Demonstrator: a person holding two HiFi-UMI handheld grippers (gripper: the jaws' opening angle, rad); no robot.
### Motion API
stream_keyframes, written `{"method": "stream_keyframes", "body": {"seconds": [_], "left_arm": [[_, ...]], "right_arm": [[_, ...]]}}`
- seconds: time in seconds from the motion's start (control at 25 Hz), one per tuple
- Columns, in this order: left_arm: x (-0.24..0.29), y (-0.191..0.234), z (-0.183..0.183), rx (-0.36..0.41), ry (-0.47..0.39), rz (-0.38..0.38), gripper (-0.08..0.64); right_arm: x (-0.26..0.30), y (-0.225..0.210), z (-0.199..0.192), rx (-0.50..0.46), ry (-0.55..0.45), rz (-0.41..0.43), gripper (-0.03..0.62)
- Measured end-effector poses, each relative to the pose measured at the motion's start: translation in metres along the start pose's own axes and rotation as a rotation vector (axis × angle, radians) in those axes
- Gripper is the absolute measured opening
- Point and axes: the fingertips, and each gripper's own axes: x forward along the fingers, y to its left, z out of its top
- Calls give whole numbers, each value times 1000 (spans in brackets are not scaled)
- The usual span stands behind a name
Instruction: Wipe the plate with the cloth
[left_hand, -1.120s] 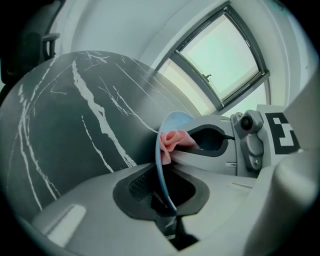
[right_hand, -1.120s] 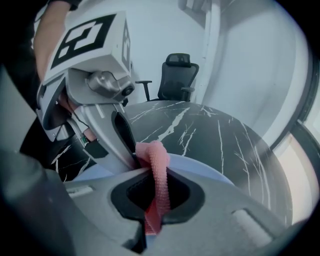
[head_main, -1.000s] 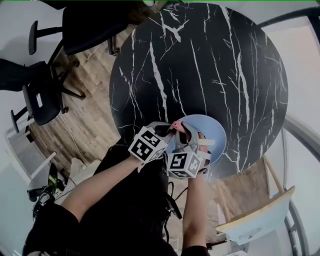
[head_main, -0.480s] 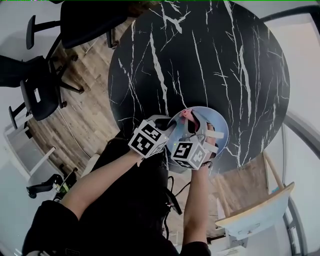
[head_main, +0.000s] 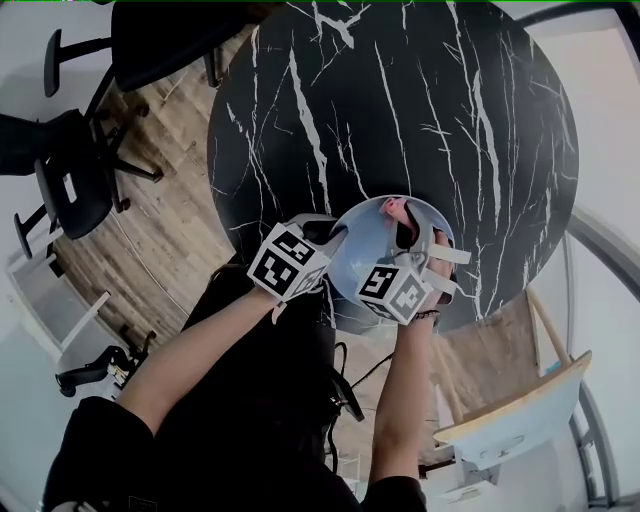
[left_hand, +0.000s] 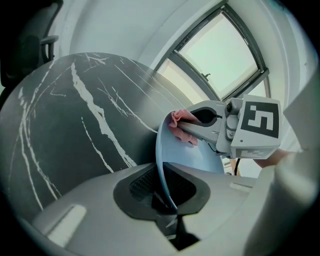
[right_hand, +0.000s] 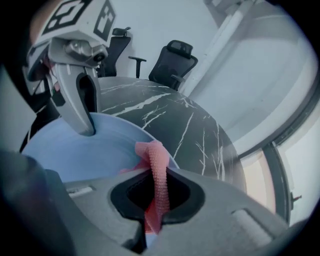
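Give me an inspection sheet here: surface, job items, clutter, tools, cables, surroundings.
Surface: round black marble-pattern table.
Job's things: blue plate held tilted at the table's near edge; pink cloth against its face.
Clutter: nothing seen.
Tools: left tool shut on the plate's rim, jaws just eased open slightly, rim between them; right tool shut on the cloth.
Cables: thin black cable hanging below the right wrist.
Surroundings: black office chairs, wood floor, wooden chair.
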Motion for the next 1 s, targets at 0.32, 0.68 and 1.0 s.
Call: {"method": "stream_keyframes", "body": {"seconds": [0.32,0.68,1.0], "left_arm": [[0,-1,-2,-17,-3,6,35],[-1,-1,-3,-60,-19,9,31],[-1,-1,-3,-68,-28,26,29]], "right_arm": [[-8,-14,-34,-169,86,-86,9],[-24,-15,-69,-244,141,-93,9],[-39,-8,-92,-272,183,-87,8]]}}
